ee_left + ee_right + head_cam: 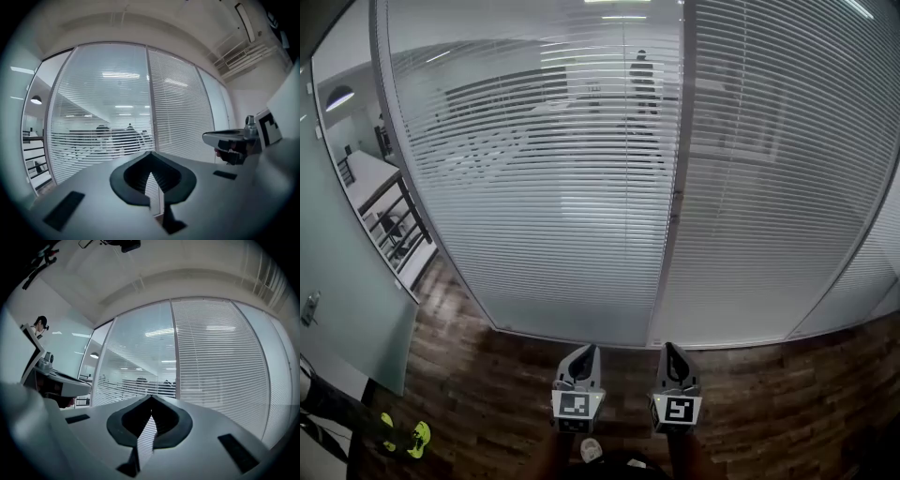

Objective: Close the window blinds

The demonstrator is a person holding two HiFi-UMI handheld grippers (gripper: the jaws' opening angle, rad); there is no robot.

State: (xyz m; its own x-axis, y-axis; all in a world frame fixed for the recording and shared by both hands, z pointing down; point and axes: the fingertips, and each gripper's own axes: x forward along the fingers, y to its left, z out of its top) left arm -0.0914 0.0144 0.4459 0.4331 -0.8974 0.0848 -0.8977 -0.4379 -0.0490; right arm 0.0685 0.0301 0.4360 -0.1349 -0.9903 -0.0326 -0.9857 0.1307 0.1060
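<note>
Blinds half done, we judge: the left panel is still to close.
The left window blind (534,169) hangs upright ahead, slats running side to side, tilted open so the room beyond shows; the right blind (769,187) looks shut. Our left gripper (584,352) and right gripper (670,349) sit low, well apart from both, jaws pressed together on nothing.
</note>
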